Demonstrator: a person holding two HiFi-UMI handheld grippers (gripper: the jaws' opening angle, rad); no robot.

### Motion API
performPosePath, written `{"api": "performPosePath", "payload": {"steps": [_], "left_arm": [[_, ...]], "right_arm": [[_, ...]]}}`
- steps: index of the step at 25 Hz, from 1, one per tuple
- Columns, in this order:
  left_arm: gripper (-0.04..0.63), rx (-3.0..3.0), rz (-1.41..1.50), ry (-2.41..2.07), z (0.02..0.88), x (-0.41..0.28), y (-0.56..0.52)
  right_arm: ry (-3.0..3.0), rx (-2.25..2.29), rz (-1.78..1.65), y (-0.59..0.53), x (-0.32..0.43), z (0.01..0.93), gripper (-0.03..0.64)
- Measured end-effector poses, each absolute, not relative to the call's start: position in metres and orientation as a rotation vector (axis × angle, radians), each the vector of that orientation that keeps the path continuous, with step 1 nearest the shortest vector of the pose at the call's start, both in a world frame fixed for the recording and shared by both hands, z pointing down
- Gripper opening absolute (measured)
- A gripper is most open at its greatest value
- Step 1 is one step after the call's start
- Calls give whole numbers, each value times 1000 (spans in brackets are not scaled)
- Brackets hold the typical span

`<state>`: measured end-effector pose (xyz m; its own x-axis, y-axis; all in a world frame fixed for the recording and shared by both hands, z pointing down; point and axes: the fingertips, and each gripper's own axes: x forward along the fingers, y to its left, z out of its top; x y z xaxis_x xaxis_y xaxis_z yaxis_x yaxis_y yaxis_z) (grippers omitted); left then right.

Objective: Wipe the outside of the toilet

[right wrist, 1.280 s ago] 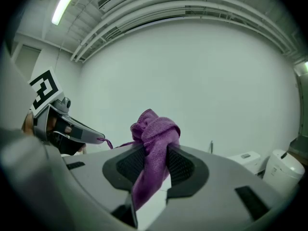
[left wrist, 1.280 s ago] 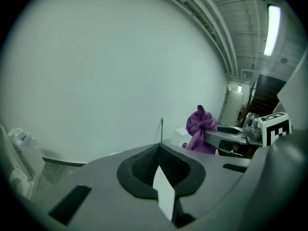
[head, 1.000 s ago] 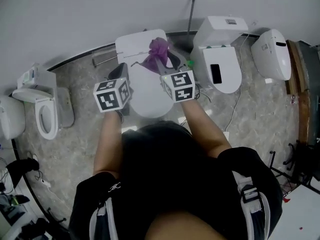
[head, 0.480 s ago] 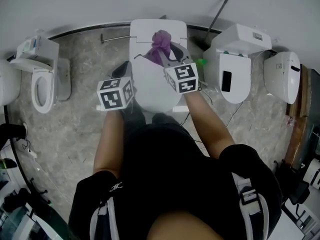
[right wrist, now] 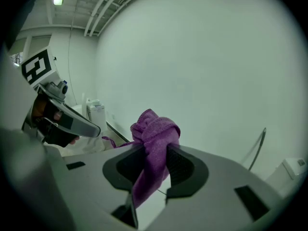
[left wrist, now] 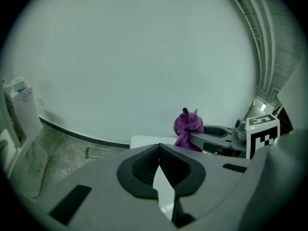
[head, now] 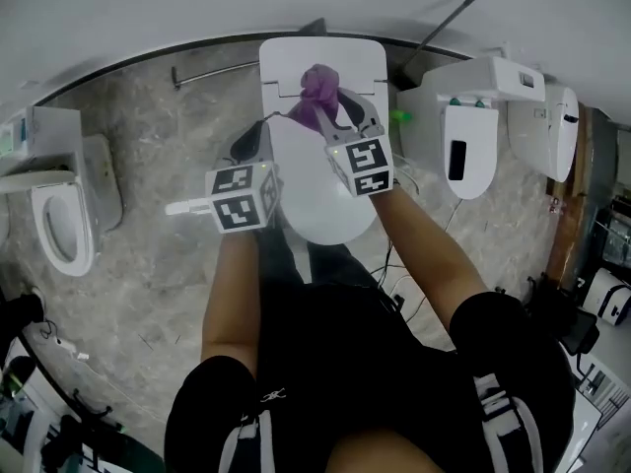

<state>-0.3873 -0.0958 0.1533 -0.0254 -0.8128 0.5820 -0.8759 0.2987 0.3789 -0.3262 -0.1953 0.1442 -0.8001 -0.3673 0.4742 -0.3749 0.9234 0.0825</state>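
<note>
Right tool (head: 329, 116) clamped on purple cloth (head: 317, 82), cloth bunched over rear of toilet (head: 317, 197) lid, near tank. Left tool (head: 253, 142) jaws closed, nothing between them, above toilet's left edge.

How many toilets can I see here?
4: the middle toilet before the person, the left toilet at the edge, the right toilet beside the middle one, the far-right toilet beyond it. Others may be hidden.

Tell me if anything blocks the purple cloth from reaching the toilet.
Nothing visible does. The right gripper holds the purple cloth directly over the toilet, by its tank; the left gripper is off to the side.
</note>
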Motion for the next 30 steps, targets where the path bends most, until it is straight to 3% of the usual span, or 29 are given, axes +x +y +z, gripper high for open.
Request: {"api": "performPosePath", "payload": {"steps": [15,22,30], "left_arm": [[9,1628,254,-1688,365,-469,-170],[9,1615,232,-1687,401,-495,-175],[9,1635,242,-1677,419,-510,-179]], "right_arm": [[-2428,440,-119,-287,-451,365,127],[-2401,447,-128,-302,-478,430,127],[-2418,536,-257,-314,-494,442,126]]}}
